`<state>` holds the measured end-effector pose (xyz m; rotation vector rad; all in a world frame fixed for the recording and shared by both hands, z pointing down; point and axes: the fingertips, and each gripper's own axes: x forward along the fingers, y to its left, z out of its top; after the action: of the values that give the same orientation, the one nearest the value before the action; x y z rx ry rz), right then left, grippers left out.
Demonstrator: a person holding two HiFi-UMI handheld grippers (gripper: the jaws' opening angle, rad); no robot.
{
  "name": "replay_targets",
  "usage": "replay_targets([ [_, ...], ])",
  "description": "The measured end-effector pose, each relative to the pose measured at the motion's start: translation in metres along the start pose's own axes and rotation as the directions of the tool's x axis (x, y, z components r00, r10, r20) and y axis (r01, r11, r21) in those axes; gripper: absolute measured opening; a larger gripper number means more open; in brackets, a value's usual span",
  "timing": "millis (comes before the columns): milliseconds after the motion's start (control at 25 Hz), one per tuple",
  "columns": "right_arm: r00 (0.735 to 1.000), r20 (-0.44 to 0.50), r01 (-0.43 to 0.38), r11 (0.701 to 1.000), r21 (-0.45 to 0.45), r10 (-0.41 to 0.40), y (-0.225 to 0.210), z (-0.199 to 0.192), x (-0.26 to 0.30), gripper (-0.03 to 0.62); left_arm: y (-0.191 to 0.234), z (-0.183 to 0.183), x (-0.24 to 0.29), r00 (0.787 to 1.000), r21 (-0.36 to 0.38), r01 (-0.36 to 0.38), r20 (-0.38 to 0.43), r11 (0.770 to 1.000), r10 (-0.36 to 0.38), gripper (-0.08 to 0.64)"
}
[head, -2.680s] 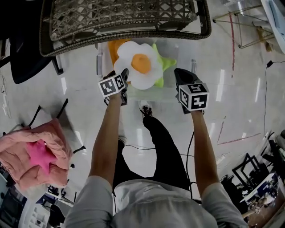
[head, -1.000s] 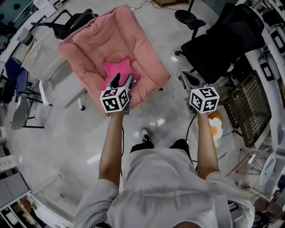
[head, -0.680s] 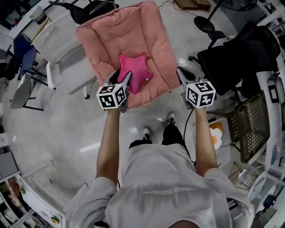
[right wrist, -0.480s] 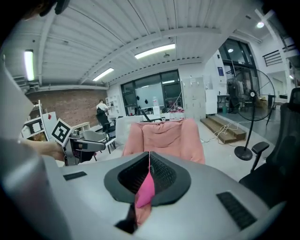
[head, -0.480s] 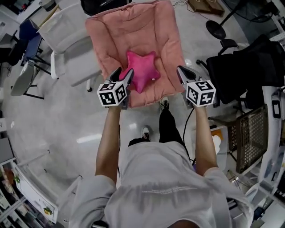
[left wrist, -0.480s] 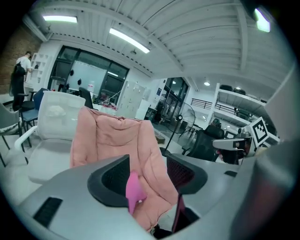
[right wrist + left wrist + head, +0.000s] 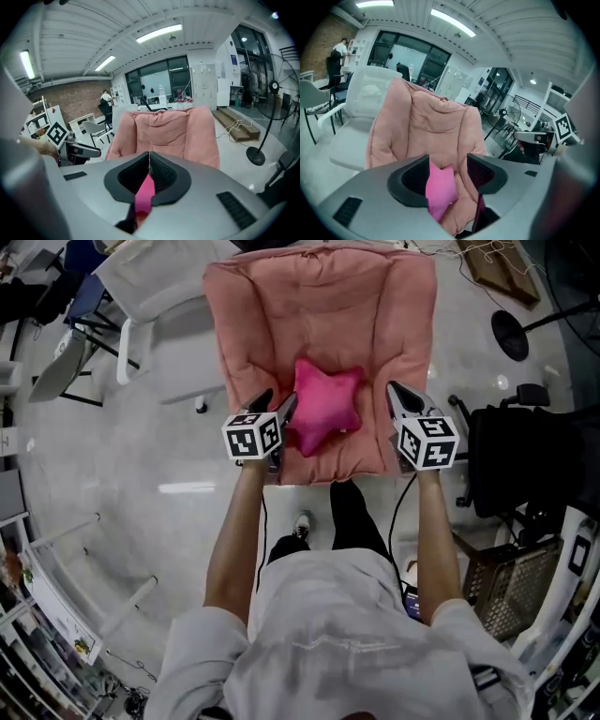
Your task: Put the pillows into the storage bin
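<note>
Ahead, star pillow (image 7: 326, 411) on pink chair (image 7: 319, 315), square-marker cubes (image 7: 253, 437) (image 7: 428, 442) on both grippers (image 7: 277, 401) (image 7: 395, 390).

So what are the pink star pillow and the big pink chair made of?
The bright pink star-shaped pillow looks like soft plush fabric, matte and puffy. The pale pink padded chair seems quilted cloth over stuffing: creases and seams show.

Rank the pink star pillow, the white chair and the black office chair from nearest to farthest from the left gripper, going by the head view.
1. pink star pillow, just right of the left gripper.
2. white chair, off to the upper left.
3. black office chair, far right.
</note>
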<state>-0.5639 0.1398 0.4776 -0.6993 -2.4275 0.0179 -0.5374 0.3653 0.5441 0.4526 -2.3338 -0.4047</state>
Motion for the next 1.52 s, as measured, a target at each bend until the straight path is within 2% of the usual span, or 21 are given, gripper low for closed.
replay_targets([
  [240, 0.99, -0.121, -0.068, 0.998, 0.005, 0.068, -0.041, -0.021, 0.082, 0.026, 0.036, -0.009, 0.081, 0.995, -0.081, -0.064, -0.084, 0.995, 0.057, 0.272],
  [520, 0.958, -0.238, -0.159, 0.987, 0.028, 0.161, -0.069, -0.064, 0.146, 0.026, 0.077, -0.046, 0.166, 0.978, -0.17, -0.145, -0.173, 0.975, 0.115, 0.288],
  [720, 0.932, -0.3, -0.202, 0.979, 0.029, 0.201, -0.078, -0.091, 0.182, 0.026, 0.097, -0.074, 0.21, 0.968, -0.233, -0.159, -0.228, 0.959, 0.105, 0.327],
  [960, 0.922, -0.335, -0.189, 0.981, 0.05, 0.195, -0.087, -0.103, 0.211, 0.026, 0.11, -0.098, 0.243, 0.95, -0.229, -0.16, -0.301, 0.96, 0.087, 0.327],
  [1160, 0.922, -0.327, -0.189, 0.978, 0.086, 0.207, -0.091, -0.108, 0.212, 0.026, 0.109, -0.101, 0.253, 0.963, -0.263, -0.126, -0.266, 0.957, 0.053, 0.278],
  [1280, 0.92, -0.337, -0.18, 0.979, 0.095, 0.202, -0.091, -0.116, 0.207, 0.026, 0.11, -0.101, 0.251, 0.96, -0.277, -0.133, -0.274, 0.952, 0.054, 0.246],
  [1520, 0.923, -0.342, -0.151, 0.984, 0.096, 0.175, -0.094, -0.122, 0.19, 0.026, 0.104, -0.101, 0.246, 0.953, -0.237, -0.149, -0.292, 0.96, 0.076, 0.195],
])
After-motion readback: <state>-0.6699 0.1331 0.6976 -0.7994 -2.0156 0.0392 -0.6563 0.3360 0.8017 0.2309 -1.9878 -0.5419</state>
